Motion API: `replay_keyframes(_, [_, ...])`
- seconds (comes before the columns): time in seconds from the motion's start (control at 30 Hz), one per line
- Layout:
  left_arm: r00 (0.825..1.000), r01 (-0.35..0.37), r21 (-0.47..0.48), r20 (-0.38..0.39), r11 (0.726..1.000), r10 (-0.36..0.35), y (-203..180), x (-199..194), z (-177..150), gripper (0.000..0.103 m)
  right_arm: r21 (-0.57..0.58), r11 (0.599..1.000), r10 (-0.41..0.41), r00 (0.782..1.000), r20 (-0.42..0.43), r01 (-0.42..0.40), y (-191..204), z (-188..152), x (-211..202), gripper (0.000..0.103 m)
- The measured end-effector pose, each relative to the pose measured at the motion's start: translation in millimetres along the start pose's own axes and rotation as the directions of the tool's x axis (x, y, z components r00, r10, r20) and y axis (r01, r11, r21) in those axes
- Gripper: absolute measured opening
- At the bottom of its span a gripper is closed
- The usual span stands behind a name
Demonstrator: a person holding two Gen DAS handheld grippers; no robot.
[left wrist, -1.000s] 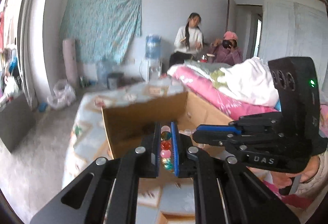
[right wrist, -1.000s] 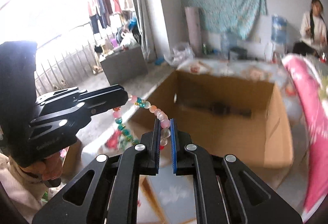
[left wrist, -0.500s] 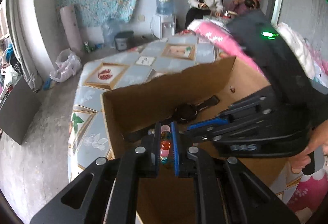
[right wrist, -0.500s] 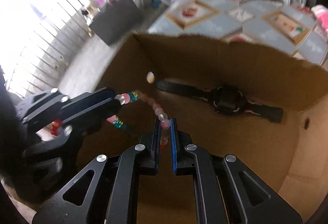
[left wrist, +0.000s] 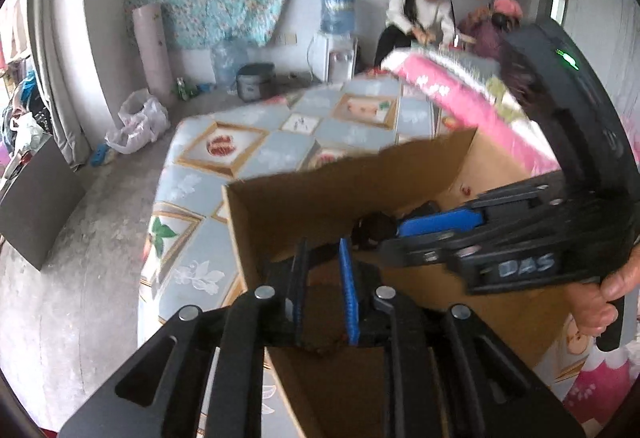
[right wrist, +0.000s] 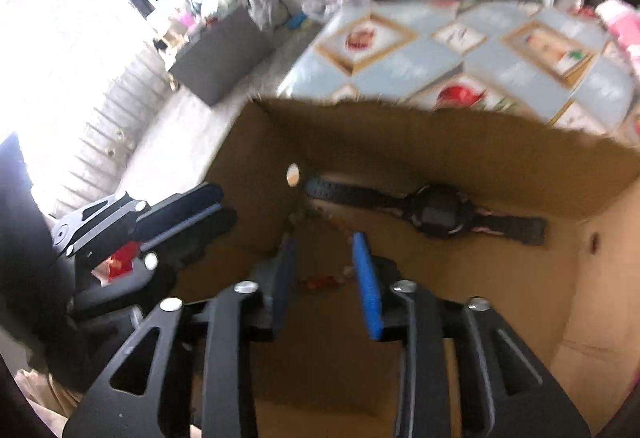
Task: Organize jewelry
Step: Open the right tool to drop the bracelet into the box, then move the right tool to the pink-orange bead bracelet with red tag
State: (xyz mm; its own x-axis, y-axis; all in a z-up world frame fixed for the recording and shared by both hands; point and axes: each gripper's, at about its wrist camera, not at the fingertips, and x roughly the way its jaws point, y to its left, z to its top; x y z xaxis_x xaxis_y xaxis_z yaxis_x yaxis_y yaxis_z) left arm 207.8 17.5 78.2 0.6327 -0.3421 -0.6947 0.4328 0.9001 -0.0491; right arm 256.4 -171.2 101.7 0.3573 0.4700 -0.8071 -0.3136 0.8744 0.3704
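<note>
Both grippers have swung down over the cardboard box [right wrist: 460, 153], and both sets of jaws have just been opening; the bead bracelet [right wrist: 320, 280], pinched between them a second ago, is now lying loose on the box floor. The right gripper [right wrist: 326, 274] is standing apart above the beads, gripping nothing; the left gripper [left wrist: 323, 292] is parted too — empty. Further inside the box, a black watch [right wrist: 436, 211] is resting against the far wall; the bracelet looks delivered.
</note>
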Motion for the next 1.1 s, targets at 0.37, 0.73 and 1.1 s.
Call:
replay_keyframes(0.37, [0.976, 0.1, 0.002, 0.194, 0.995, -0.099, -9, -113, -58, 0.038, -0.066, 0.994, 0.106, 0.942, 0.318, -0.089, -2, -111, -156, 0.079])
replay_keyframes(0.73, [0.992, 0.128, -0.038, 0.002, 0.991, -0.128, -47, -70, -145, 0.054, 0.336, 0.941, 0.019, 0.998, 0.059, -0.038, -54, -216, -70, 0.09])
replay_keyframes(1.1, [0.994, 0.038, 0.008, -0.101, 0.999, -0.037, -69, -15, -170, 0.054, 0.207, 0.962, -0.181, 0.983, -0.004, 0.178, -27, -229, -21, 0.095])
